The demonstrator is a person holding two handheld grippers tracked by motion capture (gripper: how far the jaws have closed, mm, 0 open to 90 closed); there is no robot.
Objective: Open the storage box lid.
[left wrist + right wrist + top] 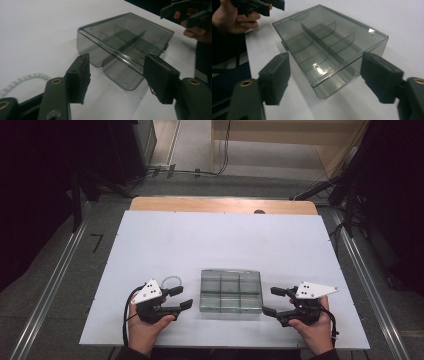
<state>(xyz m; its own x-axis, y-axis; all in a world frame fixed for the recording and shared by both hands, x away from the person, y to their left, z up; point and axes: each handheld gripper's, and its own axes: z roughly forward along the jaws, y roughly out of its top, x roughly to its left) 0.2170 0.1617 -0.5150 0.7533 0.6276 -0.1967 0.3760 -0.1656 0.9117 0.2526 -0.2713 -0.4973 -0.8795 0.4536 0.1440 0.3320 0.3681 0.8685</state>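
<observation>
A clear grey plastic box (231, 291) with a shut lid and dividers inside lies flat on the white table (220, 240), near the edge closest to the person, between the two grippers. The left gripper (181, 298) sits just to the left of the box, held in the left hand (145, 327), with its jaws pointing at the box's left side. In the left gripper view the two black jaws stand apart with bare table between them, and the near corner of the box (125, 47) lies just beyond the tips, not touched. The right gripper (271, 301), held in the right hand (314, 330), faces the box's right side in the same way. In the right gripper view its jaws also stand apart, and the box (329, 50) reaches toward the gap without touching either pad. A white coiled cord (169, 280) trails behind the left gripper
</observation>
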